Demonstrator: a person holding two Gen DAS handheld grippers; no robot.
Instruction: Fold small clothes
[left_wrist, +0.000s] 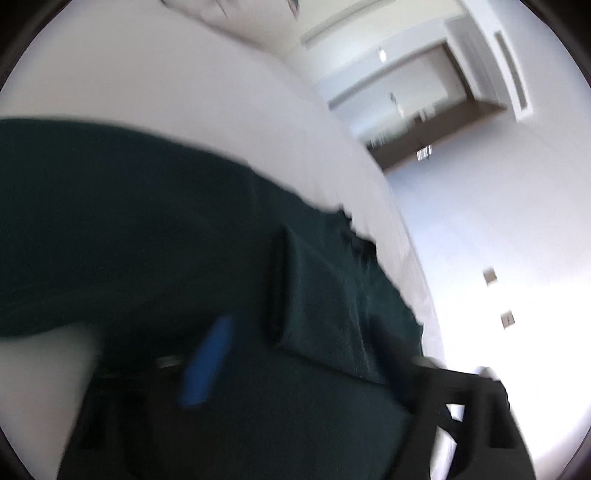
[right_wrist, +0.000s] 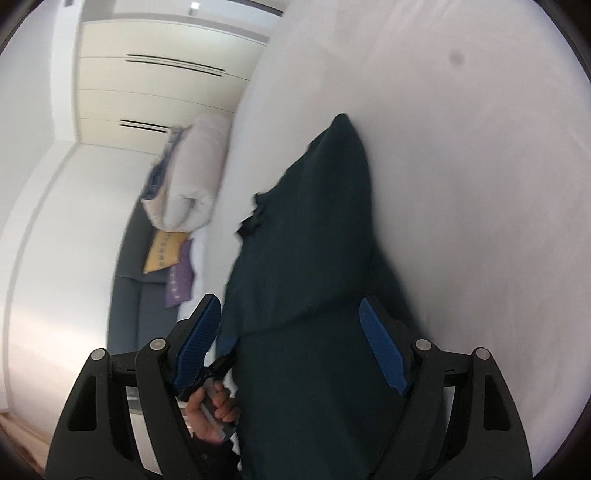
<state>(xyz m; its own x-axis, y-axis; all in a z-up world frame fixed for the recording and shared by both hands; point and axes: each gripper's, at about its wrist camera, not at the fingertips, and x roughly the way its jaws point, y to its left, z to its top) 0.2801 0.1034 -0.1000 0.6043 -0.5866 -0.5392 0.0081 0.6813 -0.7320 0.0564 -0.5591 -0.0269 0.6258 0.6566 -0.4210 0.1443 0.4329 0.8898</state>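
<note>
A dark green garment (right_wrist: 314, 236) lies on a white bed (right_wrist: 461, 184), partly folded with one layer lapped over another. My right gripper (right_wrist: 291, 325) is open, its blue pads (right_wrist: 384, 347) wide apart on either side of the cloth's near part. In the left wrist view the same garment (left_wrist: 147, 229) fills the frame, blurred. My left gripper (left_wrist: 295, 365) shows one blue pad (left_wrist: 207, 365) and a dark finger at the right, spread apart over the cloth. A hand holding the other gripper's handle (right_wrist: 214, 413) shows below the right gripper's left pad.
A rolled white duvet (right_wrist: 192, 173) lies at the bed's far end, with a yellow cushion (right_wrist: 164, 251) and a purple cushion (right_wrist: 181, 277) on a grey sofa. White cupboards (right_wrist: 162, 74) stand behind. The bed edge (left_wrist: 406, 229) and the floor show in the left wrist view.
</note>
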